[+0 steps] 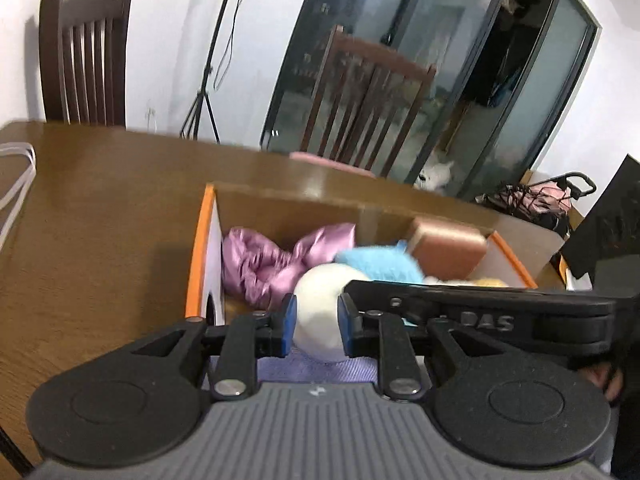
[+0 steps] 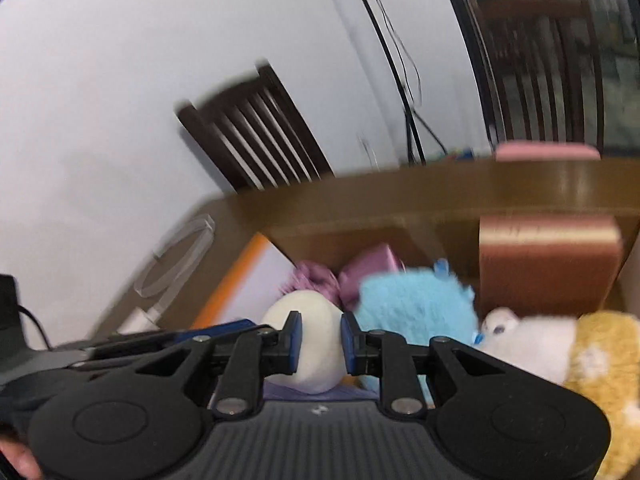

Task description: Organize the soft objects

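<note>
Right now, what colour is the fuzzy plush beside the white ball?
Light blue: the fuzzy plush shows best in the right wrist view, right of the white ball.

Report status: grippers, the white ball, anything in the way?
Left gripper and right gripper both shut on white ball over box. Blue plush crowds alongside.

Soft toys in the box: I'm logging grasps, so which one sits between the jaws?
The cream ball. Both grippers' blue pads flank it, unlike the blue plush, pink bow, and yellow toy.
</note>
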